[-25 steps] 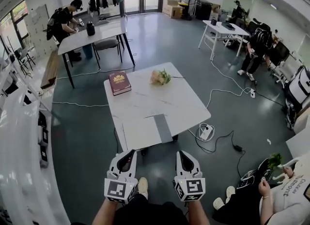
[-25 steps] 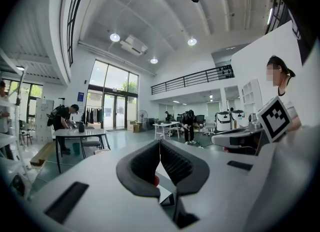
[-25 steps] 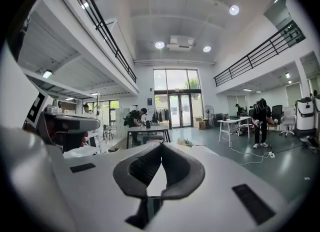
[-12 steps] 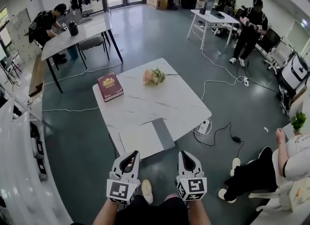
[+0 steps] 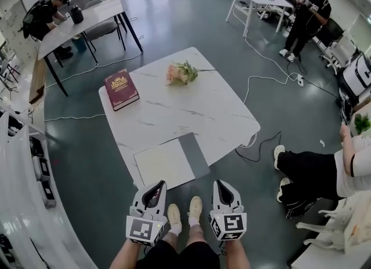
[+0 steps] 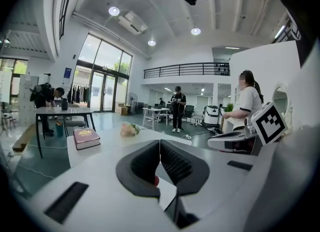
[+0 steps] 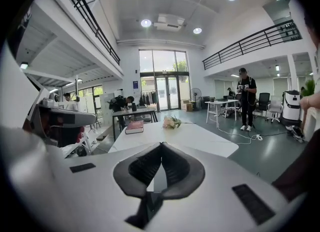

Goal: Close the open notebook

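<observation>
Left tongs (image 5: pixel 155 185): jaws pressed together, holding nothing. Right tongs (image 5: pixel 221 184): same, tips meeting, empty. I'm holding both side by side, pointing slightly down, off the near edge of the white table (image 5: pixel 197 114), touching nothing. 2 shoes (image 5: pixel 184 212) show on the floor between them.

The notebook (image 5: pixel 165 162) lies open and flat on the near edge of the table, just ahead of the tongs and apart from both. Its white page sits in front of the left tongs. Its grey cover (image 5: pixel 194 154) lies to the right, just left of the right tongs' line.

Count on this table: 1 notebook, 1 red book (image 5: pixel 120 88) at the far left corner, 1 bunch of flowers (image 5: pixel 181 73) near the far edge. Book and flowers sit well apart from the notebook.

Further out: 1 person seated at the right (image 5: pixel 322 172), 1 standing beyond (image 5: pixel 307 8), 1 at a second table (image 5: pixel 43 17).
</observation>
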`<state>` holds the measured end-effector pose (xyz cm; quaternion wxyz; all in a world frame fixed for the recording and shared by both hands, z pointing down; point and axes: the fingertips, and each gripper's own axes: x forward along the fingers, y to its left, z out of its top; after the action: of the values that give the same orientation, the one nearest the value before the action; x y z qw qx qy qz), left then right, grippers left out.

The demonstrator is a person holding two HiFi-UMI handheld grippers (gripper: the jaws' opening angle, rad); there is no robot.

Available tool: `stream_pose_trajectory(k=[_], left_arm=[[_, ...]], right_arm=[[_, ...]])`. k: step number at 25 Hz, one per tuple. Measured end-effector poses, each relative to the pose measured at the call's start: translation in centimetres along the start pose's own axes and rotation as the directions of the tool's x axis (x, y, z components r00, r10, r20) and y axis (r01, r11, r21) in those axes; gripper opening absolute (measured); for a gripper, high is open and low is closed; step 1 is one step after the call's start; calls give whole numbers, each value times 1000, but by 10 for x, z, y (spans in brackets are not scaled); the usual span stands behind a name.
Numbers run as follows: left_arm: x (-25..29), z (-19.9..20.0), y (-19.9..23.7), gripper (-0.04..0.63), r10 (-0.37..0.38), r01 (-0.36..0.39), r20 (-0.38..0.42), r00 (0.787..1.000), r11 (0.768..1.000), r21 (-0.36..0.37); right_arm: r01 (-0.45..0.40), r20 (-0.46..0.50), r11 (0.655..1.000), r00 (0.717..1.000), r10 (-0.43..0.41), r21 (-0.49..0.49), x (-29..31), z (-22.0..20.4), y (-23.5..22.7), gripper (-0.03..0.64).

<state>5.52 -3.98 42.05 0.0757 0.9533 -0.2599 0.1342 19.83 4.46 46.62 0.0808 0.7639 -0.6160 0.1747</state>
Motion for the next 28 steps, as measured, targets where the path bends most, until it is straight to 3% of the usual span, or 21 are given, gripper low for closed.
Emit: stream_pose_trajectory(k=[4, 8, 16, 21, 22, 23, 26, 28], left_arm=[[34, -30, 5, 25, 6, -7, -25, 1000, 1000, -25], [63, -47, 9, 25, 34, -34, 4, 999, 998, -49], [85, -93, 10, 25, 55, -60, -70, 996, 995, -75], [97, -114, 10, 25, 68, -76, -71, 995, 991, -107], [98, -117, 11, 25, 69, -78, -79, 994, 991, -110], [99, -121, 11, 25, 69, -79, -95, 993, 991, -109], [96, -136, 13, 25, 57, -74, -182, 982, 993, -87], [98, -138, 16, 25, 61, -79, -196, 979, 993, -86]], right_arm=[[-20, -42, 1000, 999, 21, 20, 32, -27, -14, 15], [-40, -86, 999, 995, 43, 30, 56, -56, -25, 15], [-68, -172, 996, 982, 78, 60, 83, -107, -38, 15], [-77, -198, 987, 975, 104, 140, 99, -133, -45, 17], [-89, -204, 982, 971, 123, 169, 101, -138, -45, 53], [-102, -211, 975, 967, 144, 198, 104, -142, -44, 146], [-115, -228, 955, 957, 180, 272, 111, -152, -44, 192], [-123, -237, 940, 950, 204, 318, 117, -160, -44, 220]])
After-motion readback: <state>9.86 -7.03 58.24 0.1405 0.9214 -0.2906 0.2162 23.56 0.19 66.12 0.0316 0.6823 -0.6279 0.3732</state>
